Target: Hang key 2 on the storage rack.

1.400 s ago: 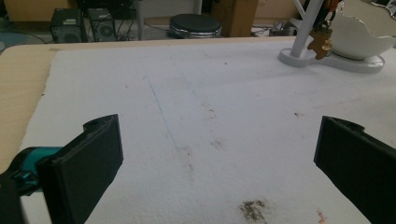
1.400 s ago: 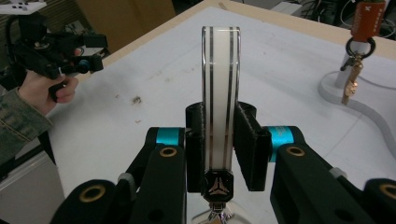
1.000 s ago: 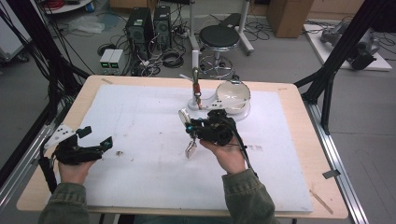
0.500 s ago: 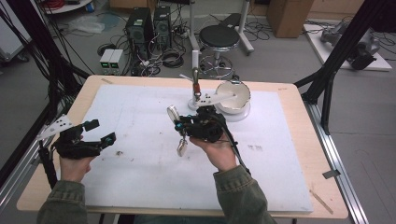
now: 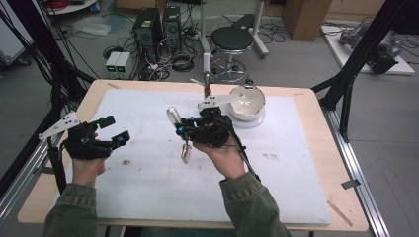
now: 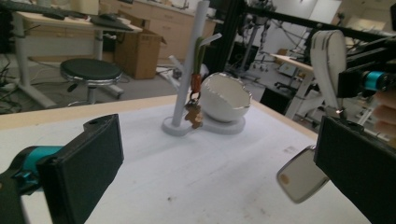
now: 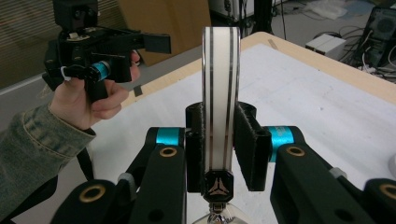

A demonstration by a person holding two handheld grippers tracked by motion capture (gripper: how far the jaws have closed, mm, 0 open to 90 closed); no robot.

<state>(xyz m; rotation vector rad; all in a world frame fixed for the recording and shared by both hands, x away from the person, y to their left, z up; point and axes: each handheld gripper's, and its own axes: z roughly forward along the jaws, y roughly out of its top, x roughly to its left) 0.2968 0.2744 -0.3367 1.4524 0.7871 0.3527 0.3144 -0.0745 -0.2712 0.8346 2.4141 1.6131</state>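
Observation:
My right gripper (image 5: 181,130) is shut on a white fob with dark stripes (image 7: 219,88), held upright above the white mat. A small shiny mirror-like tag (image 5: 186,154) dangles below the fob (image 5: 174,116) and also appears in the left gripper view (image 6: 301,175). My left gripper (image 5: 112,130) hovers open and holds nothing near the mat's left edge, its jaws pointing toward the right gripper (image 6: 369,79). Farther back stands a white peg stand (image 5: 206,74) with a brown charm on an orange clip (image 6: 194,109).
A white bowl (image 5: 245,101) sits tilted on a round white base (image 6: 224,127) right of the peg stand. The white mat (image 5: 296,163) covers most of the wooden table (image 5: 346,207). A small dark speck (image 5: 126,161) lies near the left hand.
My right gripper has carried the fob leftward, away from the peg stand and bowl. The left gripper has lifted slightly and edged toward the middle.

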